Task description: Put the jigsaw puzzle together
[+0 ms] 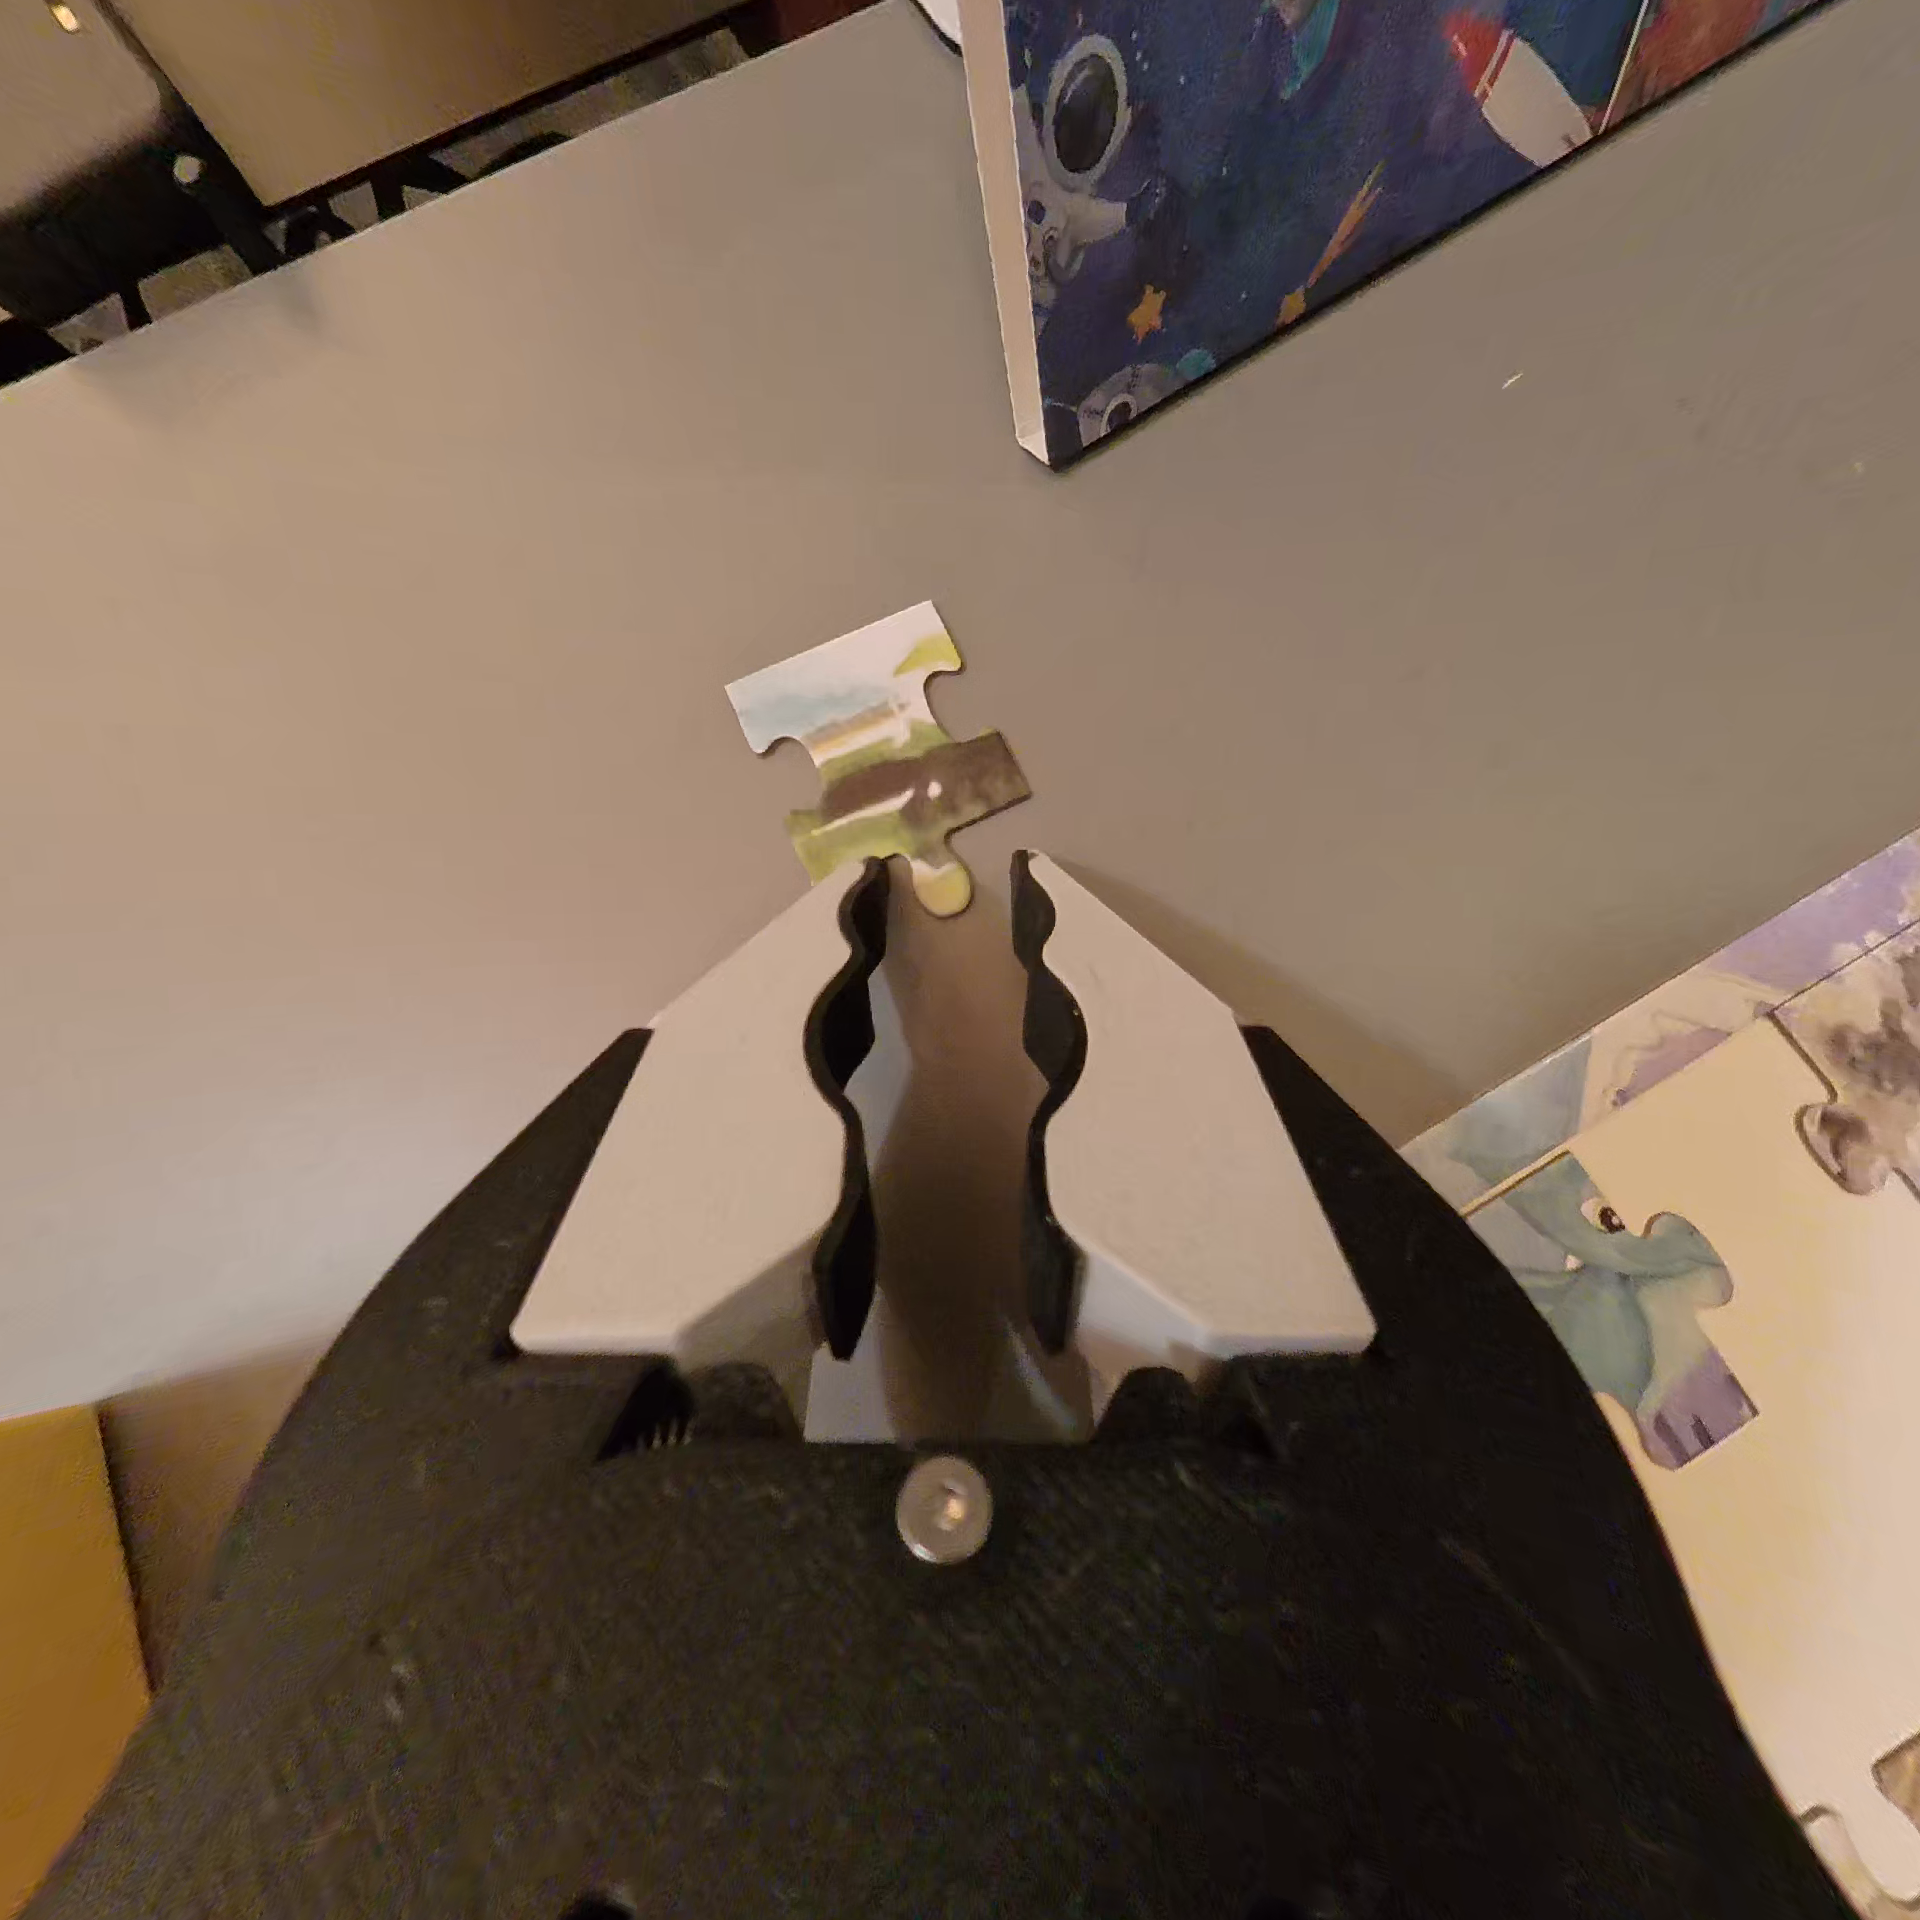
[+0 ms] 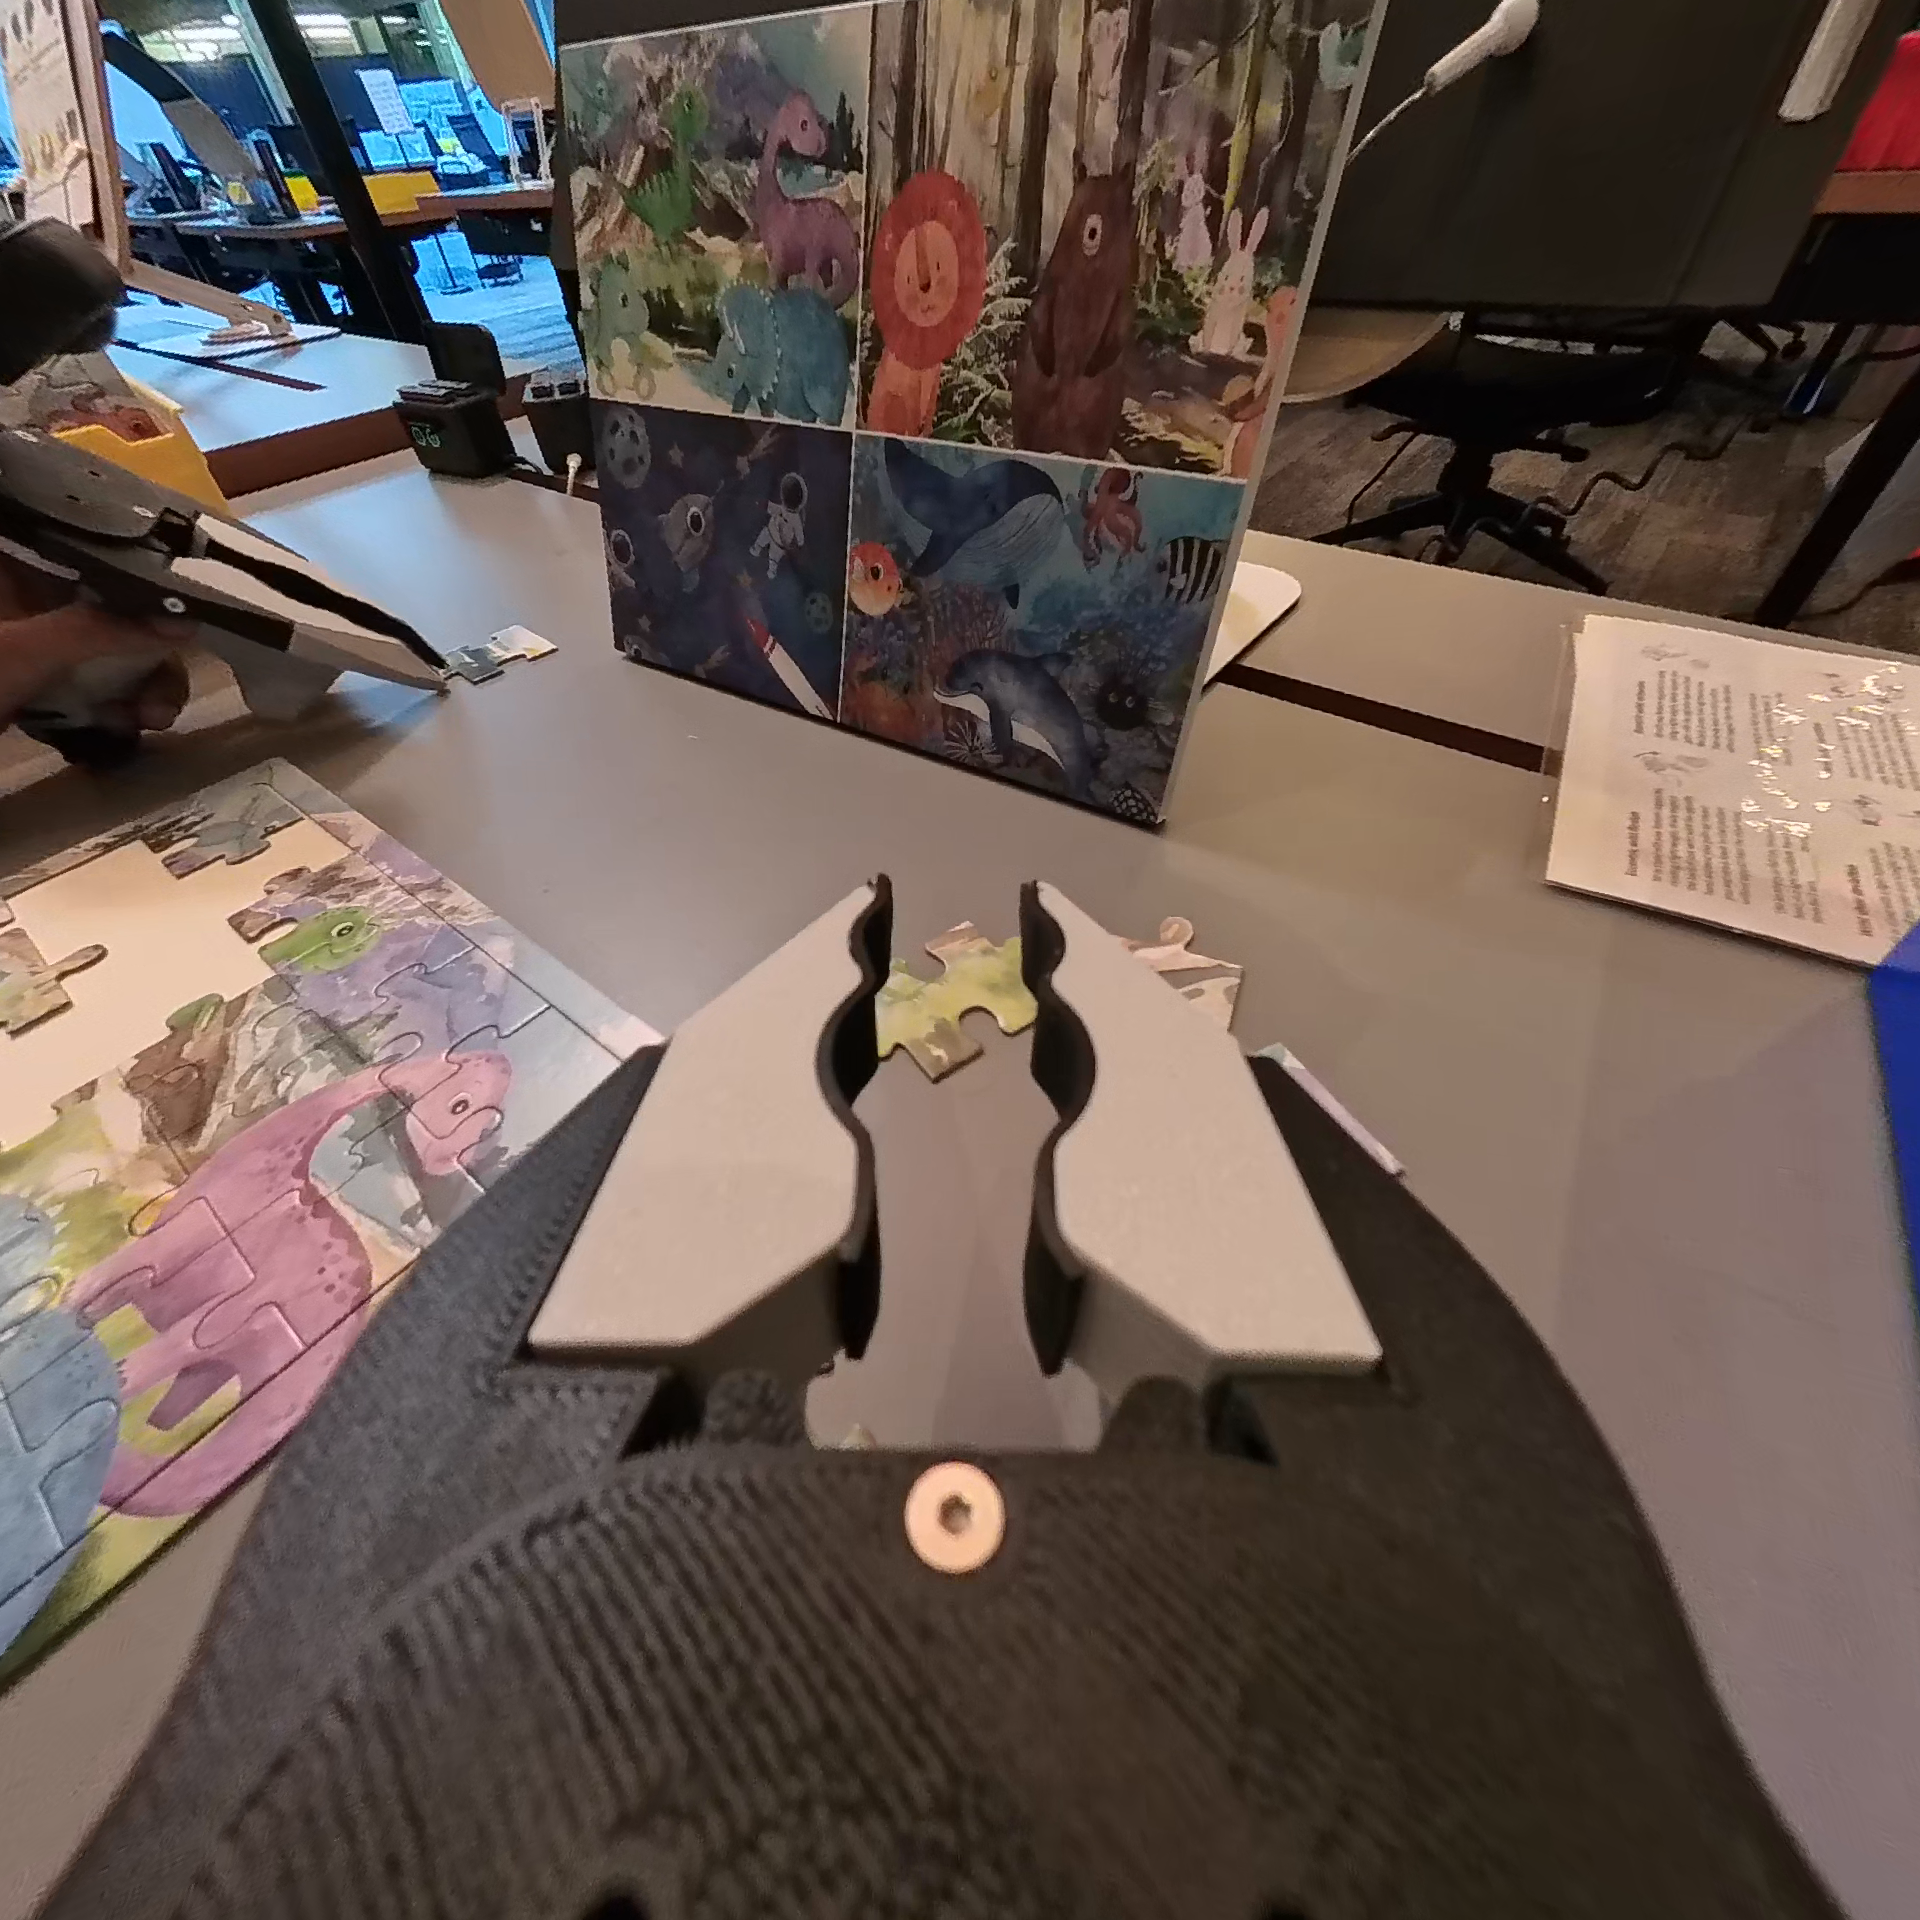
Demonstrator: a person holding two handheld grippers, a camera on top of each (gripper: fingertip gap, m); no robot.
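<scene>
The puzzle tray (image 2: 94, 935) is lying in the lower left of the right wrist view, holding many joined dinosaur pieces with bare gaps showing, and the picture box (image 2: 904, 395) is standing up in the top middle. In the middle of the left wrist view, the left gripper (image 1: 951, 862) is gaping narrowly, its tips touching a loose piece (image 1: 878, 743) on the grey table (image 1: 416, 623) with open room around. The right gripper (image 2: 956, 894) is gaping narrowly and holding nothing above a green piece (image 2: 961, 1003).
</scene>
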